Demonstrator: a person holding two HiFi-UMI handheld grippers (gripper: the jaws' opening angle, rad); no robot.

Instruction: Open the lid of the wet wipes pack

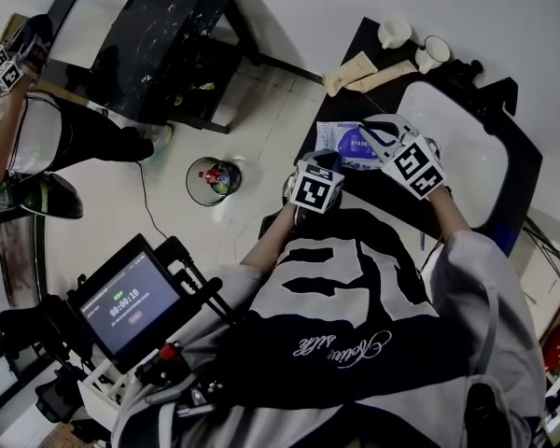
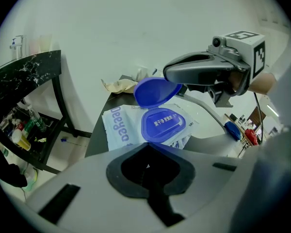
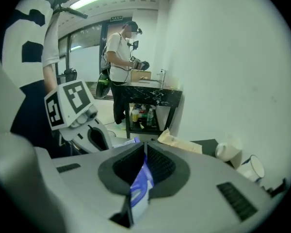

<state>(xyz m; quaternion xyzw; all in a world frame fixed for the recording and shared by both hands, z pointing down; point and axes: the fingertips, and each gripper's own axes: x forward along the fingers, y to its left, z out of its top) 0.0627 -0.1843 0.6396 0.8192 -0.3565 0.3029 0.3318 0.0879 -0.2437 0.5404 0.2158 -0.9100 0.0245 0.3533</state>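
Note:
The wet wipes pack (image 2: 117, 128) lies on the dark table (image 1: 355, 49), white and blue with a round blue lid frame (image 2: 164, 124). Its blue lid (image 2: 154, 91) stands lifted, hinged up off the frame. My right gripper (image 2: 170, 76) is shut on that lid's edge. In the right gripper view the blue lid (image 3: 140, 186) shows pinched between the pads of the right gripper (image 3: 144, 161). My left gripper (image 2: 146, 147) is shut at the pack's near edge, which disappears under its tips. In the head view the pack (image 1: 347, 144) lies between the left gripper (image 1: 329, 164) and the right gripper (image 1: 375, 136).
A white sink (image 1: 467, 157) lies right of the pack. Two white cups (image 1: 394, 33) (image 1: 433, 52) and brown paper bags (image 1: 359, 68) sit at the table's far end. On the floor to the left stands a bin (image 1: 213, 180). Beyond it are a black marble table (image 1: 159, 26) and another person (image 3: 120, 57).

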